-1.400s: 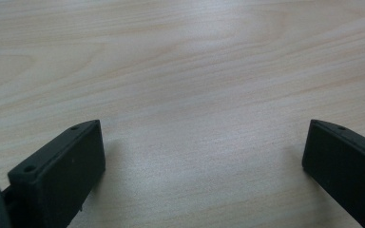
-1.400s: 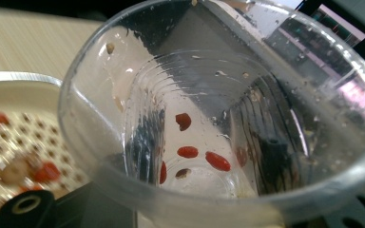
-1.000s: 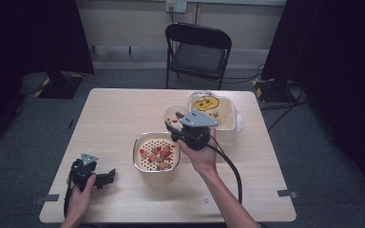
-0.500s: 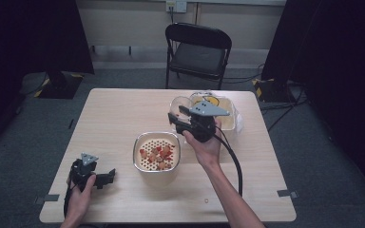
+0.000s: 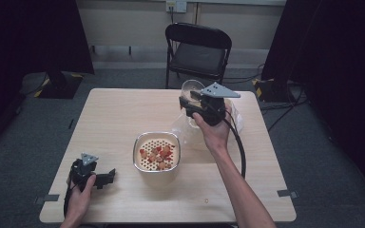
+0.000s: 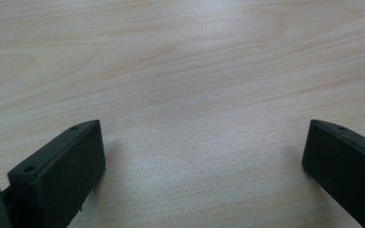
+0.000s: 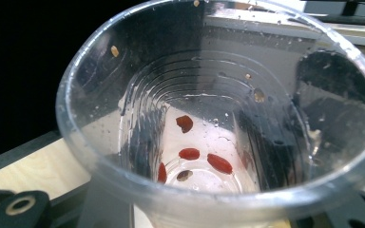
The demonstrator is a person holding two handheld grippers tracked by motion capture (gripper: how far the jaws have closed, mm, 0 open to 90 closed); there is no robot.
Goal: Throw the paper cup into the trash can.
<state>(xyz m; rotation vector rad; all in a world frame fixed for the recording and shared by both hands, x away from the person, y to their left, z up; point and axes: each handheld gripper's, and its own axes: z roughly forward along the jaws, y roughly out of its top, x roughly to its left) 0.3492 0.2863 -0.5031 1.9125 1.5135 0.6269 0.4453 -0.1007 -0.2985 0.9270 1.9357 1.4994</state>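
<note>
Sitting mid-table near front edge: metal bowl (image 5: 157, 153) with perforated insert, red pieces inside; black folding chair (image 5: 197, 53) beyond far edge; right gripper (image 5: 190, 100) raised near far right corner, jaws clamped on clear plastic cup (image 7: 218, 118), few red bits (image 7: 203, 156) at bottom; left gripper (image 6: 202, 166) at front left corner, jaws wide apart over bare table (image 6: 195, 71), holding nothing.

A clear plastic cup (image 7: 218, 118), held tilted above the table, holds a few red pieces (image 7: 204, 156).
</note>
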